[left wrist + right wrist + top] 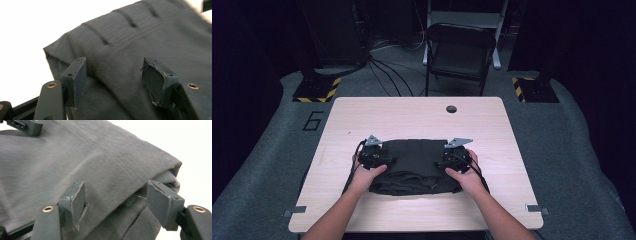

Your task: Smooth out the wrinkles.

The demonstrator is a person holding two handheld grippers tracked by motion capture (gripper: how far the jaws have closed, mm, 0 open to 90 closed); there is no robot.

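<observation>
Fingers [76,80] on the left gripper [373,156] sit spread wide over the dark folded cloth [414,165], not pinching anything. Same deal with the right gripper [455,159]: its fingers [162,203] are parted at the cloth's layered side edge, fabric between them but no squeeze. That cloth lies around the middle of the wooden surface [412,112], a bit toward the near edge, with a hand at each end.

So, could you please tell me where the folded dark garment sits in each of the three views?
High view: the folded dark garment lies at the table's near centre, between both grippers.
Left gripper view: it spreads across the middle and right, behind the open jaws.
Right gripper view: it spreads across the left and centre, its stacked edge at right.
Shared landmark: the pale table around it.
</observation>
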